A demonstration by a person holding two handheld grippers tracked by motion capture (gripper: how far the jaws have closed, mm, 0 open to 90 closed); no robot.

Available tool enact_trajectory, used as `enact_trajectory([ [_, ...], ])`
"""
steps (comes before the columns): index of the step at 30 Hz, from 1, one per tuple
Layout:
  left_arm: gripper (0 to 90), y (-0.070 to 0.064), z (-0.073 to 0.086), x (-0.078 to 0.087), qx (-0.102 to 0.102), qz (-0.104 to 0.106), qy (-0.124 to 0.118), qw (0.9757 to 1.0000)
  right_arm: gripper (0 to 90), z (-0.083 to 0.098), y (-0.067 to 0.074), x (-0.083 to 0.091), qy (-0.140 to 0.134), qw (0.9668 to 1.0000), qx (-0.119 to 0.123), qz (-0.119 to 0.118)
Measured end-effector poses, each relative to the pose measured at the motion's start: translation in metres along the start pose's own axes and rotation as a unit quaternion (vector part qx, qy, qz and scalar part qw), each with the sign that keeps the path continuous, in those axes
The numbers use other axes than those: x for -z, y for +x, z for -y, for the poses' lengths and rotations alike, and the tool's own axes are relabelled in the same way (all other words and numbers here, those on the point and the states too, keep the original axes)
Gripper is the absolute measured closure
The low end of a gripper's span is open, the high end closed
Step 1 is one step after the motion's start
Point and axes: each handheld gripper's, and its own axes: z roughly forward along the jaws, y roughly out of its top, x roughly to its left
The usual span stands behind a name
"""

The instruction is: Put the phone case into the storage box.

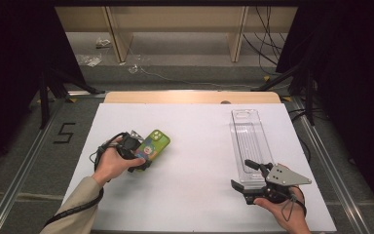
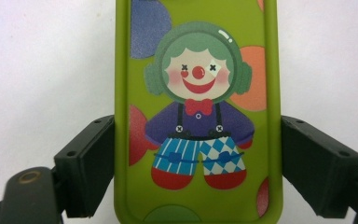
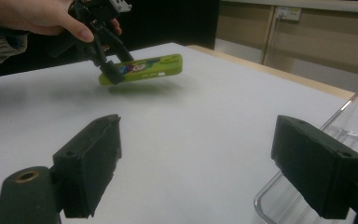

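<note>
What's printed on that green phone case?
A cartoon clown with coloured circles on the lime-green phone case, clearest in the left gripper view.

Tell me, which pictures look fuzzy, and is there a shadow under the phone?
Right gripper view: the fingers up close look soft, and a faint shadow lies on the table beneath the raised phone. Left gripper view: the clown picture is sharp. High view: evenly lit, dark at the sides.
</note>
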Motion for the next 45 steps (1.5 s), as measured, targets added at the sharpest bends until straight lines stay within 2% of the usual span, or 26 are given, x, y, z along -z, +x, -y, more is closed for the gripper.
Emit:
enact_trajectory([
  [13,16.3,-0.014,-0.001,0.007,-0.014,0.009,-0.027,0.9995,16.9,0.000,0.000,0.000,0.000,1.0000,0.000,0.002],
  [23,16.3,-0.020,0.004,0.009,-0.016,0.016,-0.050,0.9985,17.0,0.000,0.000,-0.001,0.001,1.0000,-0.001,0.003],
  [36,16.2,-0.031,0.009,0.012,-0.026,0.027,-0.098,0.9944,16.9,-0.001,0.000,-0.001,0.001,1.0000,-0.002,0.006],
  [45,16.2,-0.035,0.012,0.013,-0.030,0.027,-0.120,0.9920,16.9,-0.002,0.001,-0.001,0.001,1.0000,-0.003,0.006],
])
